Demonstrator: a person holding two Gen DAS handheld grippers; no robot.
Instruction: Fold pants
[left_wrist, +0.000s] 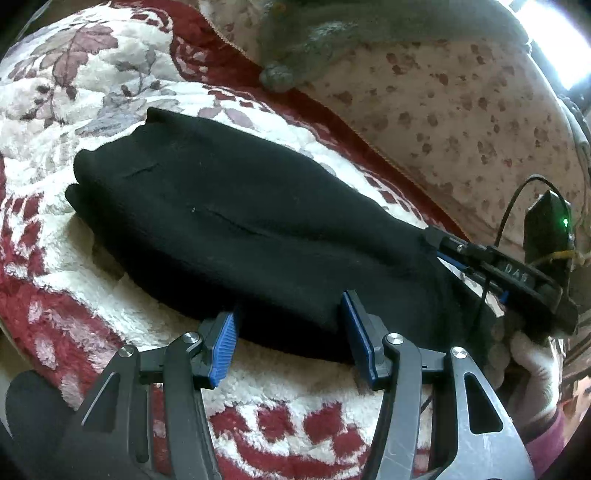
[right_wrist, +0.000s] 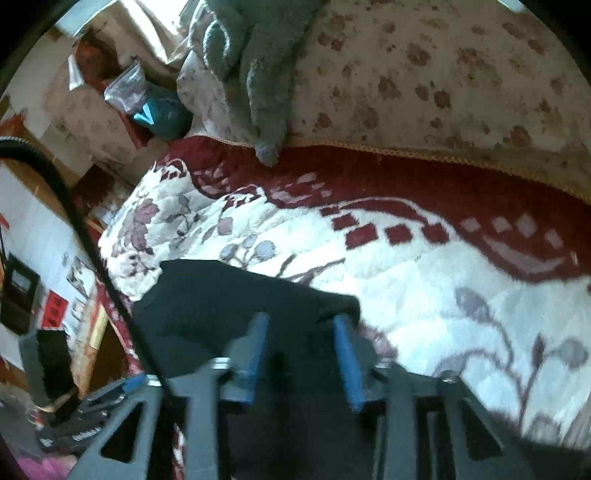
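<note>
Left wrist view: black pants (left_wrist: 236, 229), folded into a long flat bundle, lying diagonally from the upper left to the right edge of the frame on a plush blanket (left_wrist: 122, 70) patterned in white, dark red and mauve flowers. Left gripper (left_wrist: 290, 334) at the lower centre, blue pads (left_wrist: 223, 338) spread wide, poised at the near edge of the bundle; left pad over bare blanket, right pad over the black cloth, no fabric visibly caught between them. Right gripper (left_wrist: 436, 240) entering from the right edge, tip on or in the far right end of the pants; jaw gap impossible to judge from this angle. Gloved hand (left_wrist: 532, 365) at the lower right, grasping that tool. Spotted beige cover (left_wrist: 461, 110) in the upper right, grey plush toy (left_wrist: 295, 55) at the top centre.

Right wrist view, blurred: right gripper (right_wrist: 301, 347) at the bottom centre, blue fingers (right_wrist: 345, 362) partly apart with black cloth of the pants (right_wrist: 229, 295) lying between and below them; contact of the pads with the fabric not clear, so gripping or merely straddling cannot be told. Blanket (right_wrist: 424, 280) filling the middle and right of the frame, spotted cover (right_wrist: 443, 74) at the upper right, toy (right_wrist: 258, 74) at the top centre, black cable (right_wrist: 74, 221) curving down the left side.
</note>
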